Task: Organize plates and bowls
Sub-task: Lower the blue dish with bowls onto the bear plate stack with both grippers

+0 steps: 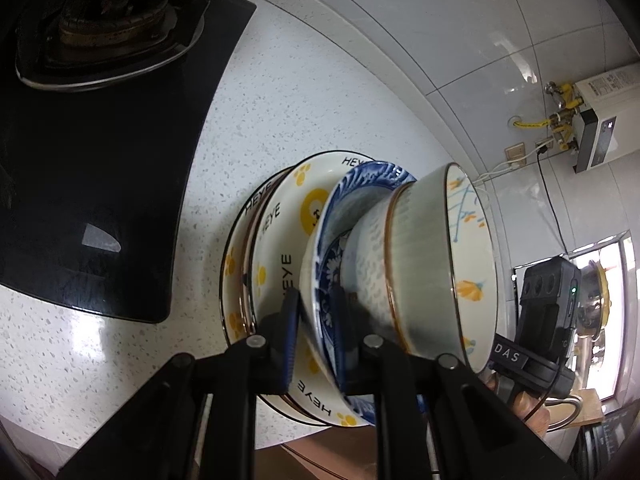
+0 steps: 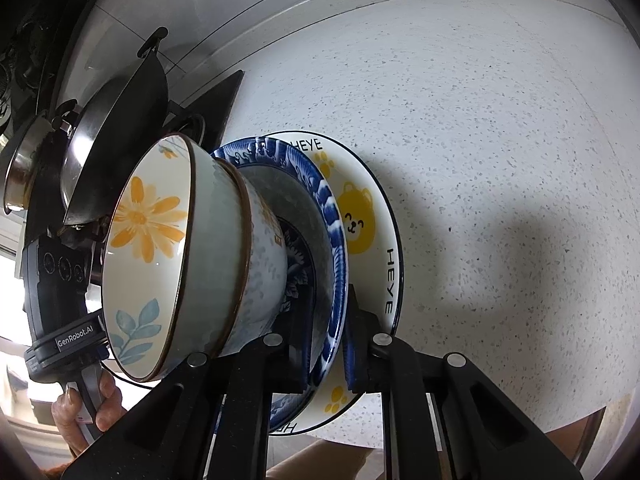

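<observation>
While both my grippers (image 1: 314, 340) (image 2: 328, 348) pinch the blue plate (image 2: 334, 240) at lower centre, I'd keep them level.

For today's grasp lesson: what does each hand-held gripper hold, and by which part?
Both hold the blue patterned plate by its rim: left hand-held gripper and right hand-held gripper on opposite edges, stacked bowls on it.

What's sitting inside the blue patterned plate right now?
Two nested bowls sit in the blue patterned plate: a speckled bowl, with the flower bowl inside it. The speckled bowl's inside is covered.
</observation>
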`<action>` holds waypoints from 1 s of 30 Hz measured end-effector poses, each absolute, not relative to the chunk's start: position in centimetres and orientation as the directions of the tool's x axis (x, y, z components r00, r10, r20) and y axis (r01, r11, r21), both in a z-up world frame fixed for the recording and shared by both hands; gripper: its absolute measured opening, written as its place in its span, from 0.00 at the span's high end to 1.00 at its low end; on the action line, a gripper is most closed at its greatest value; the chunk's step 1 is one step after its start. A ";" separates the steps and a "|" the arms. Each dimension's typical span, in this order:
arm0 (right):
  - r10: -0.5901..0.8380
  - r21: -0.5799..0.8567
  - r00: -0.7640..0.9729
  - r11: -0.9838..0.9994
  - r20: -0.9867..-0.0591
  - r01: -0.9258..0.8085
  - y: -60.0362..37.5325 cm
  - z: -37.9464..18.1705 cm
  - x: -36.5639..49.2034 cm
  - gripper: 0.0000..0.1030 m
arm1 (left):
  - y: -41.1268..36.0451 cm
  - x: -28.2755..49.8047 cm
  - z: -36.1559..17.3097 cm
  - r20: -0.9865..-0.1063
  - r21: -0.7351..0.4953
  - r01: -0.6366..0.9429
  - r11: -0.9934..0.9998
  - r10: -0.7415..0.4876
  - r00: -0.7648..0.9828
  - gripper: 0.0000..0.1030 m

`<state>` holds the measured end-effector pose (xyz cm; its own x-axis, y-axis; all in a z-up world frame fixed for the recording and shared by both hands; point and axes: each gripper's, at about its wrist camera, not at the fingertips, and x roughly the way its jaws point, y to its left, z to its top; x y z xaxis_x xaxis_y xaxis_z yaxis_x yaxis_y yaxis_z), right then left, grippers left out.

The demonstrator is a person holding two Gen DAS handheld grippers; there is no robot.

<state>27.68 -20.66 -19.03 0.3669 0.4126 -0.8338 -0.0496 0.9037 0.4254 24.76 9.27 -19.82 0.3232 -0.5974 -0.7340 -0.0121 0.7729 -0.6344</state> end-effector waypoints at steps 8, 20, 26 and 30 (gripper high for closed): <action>0.395 0.411 0.379 0.911 -0.837 -0.042 -20.3 -19.0 27.5 0.89 | 8.8 25.0 -19.8 -0.741 -0.612 0.022 0.791 -0.582 0.335 0.87; 0.396 0.422 0.402 0.906 -0.826 -0.026 -19.9 -19.1 26.9 0.88 | 8.1 24.4 -19.4 -0.749 -0.573 0.056 0.818 -0.550 0.371 0.87; 0.396 0.432 0.420 0.902 -0.817 -0.010 -19.8 -19.0 26.5 0.87 | 8.0 23.9 -18.1 -0.752 -0.515 0.078 0.853 -0.494 0.436 0.87; 0.392 0.431 0.442 0.902 -0.806 -0.015 -20.3 -18.1 26.4 0.87 | 8.4 23.6 -16.5 -0.744 -0.471 0.085 0.878 -0.447 0.496 0.87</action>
<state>26.42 -20.32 -18.13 0.4424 0.3923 -0.8065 -0.0148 0.9023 0.4308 23.63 8.36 -16.54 0.4961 -0.4474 -0.7441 0.0848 0.8779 -0.4713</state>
